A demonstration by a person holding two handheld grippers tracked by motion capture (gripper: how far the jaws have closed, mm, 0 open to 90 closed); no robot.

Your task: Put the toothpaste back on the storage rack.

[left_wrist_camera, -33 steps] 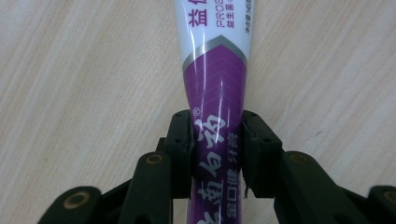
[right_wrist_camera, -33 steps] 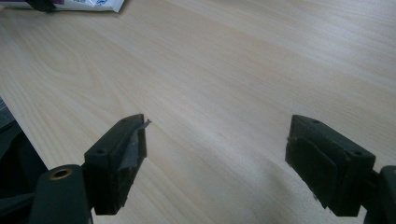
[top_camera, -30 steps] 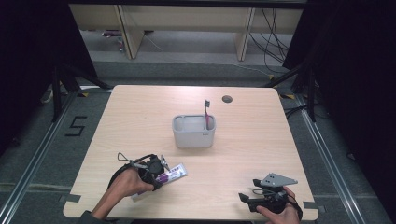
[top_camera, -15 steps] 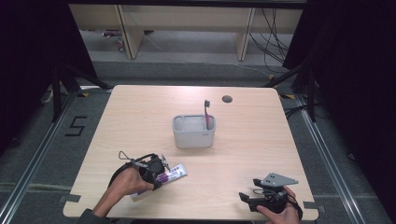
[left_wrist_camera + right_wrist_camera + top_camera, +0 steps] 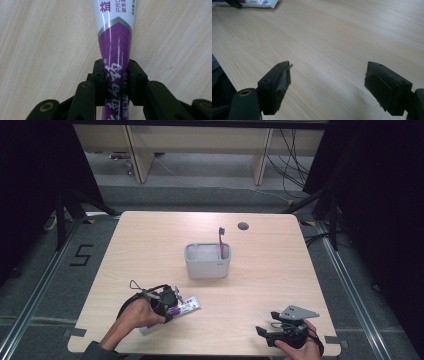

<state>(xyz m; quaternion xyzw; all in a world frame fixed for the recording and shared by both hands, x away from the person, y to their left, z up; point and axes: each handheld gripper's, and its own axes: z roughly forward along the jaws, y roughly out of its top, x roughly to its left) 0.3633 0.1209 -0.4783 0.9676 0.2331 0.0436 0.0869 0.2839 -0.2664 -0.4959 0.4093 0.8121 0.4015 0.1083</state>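
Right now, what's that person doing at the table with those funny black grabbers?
The left gripper is squeezed shut on a purple and white toothpaste tube lying on the wooden table. The right gripper is open and holds nothing. A grey holder in the middle has a toothbrush standing in it.

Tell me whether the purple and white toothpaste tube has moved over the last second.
No. The purple and white toothpaste tube keeps its place relative to the grey plastic holder.

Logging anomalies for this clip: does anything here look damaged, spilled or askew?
One thing: on the right gripper, the grey lining of one finger pad looks peeled, a frayed corner sticking out at its tip. Otherwise, the toothpaste tube is pinched flat in the left gripper, as a grip would.
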